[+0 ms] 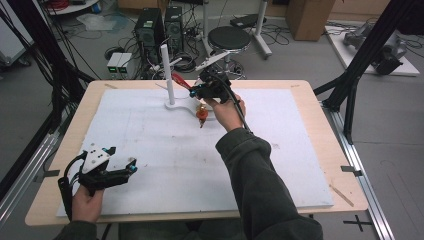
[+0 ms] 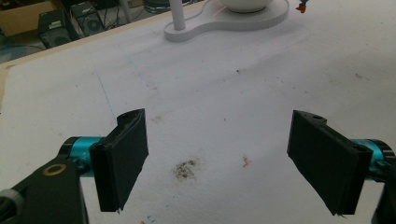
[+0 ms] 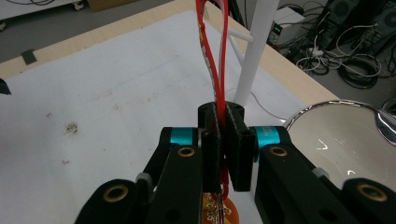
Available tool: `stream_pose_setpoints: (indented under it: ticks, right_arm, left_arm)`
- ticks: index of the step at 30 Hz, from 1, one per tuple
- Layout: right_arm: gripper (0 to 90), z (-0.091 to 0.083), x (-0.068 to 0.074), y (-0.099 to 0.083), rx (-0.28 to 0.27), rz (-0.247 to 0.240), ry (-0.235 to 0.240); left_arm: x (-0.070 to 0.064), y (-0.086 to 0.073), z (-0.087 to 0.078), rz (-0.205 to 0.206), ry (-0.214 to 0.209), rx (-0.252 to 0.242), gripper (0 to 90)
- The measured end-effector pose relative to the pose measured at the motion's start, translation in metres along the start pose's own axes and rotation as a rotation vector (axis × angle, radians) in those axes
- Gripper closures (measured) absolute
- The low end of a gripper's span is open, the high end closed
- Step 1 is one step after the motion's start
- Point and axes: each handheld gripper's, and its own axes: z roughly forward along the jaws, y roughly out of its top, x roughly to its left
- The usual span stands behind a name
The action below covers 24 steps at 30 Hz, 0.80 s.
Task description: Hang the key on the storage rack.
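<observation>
Right gripper [image 3: 223, 154] clamped on red strap [image 3: 215, 51] — held raised beside the white post [image 1: 167, 75], orange medal [image 1: 201, 114] dangling below over the stand base [image 1: 176, 105]. Left gripper [image 2: 217, 158] jaws wide apart, nothing between, low over the white mat [image 1: 165, 150] near-left.

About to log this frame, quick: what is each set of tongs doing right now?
Left tongs: open, jaws wide apart, holding nothing, over the white mat.
Right tongs: shut on a red loop strap beside the white post.

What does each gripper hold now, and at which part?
The right gripper holds a red strap, pinched near its lower end, above an orange ornament. The left gripper is open and holds nothing.
</observation>
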Motion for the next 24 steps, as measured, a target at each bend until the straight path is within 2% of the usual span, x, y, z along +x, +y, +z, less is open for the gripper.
stream_pose_setpoints:
  ticks: [14,24]
  right_arm:
    - [85.6,0.033,0.004,0.009,0.024,-0.003,-0.019]
    - [85.6,0.055,0.004,0.012,0.053,0.006,-0.055]
  left_arm:
    - [0.000,0.000,-0.001,-0.006,0.001,-0.003,20.7]
    - [0.001,0.000,-0.001,-0.004,0.001,-0.003,20.7]
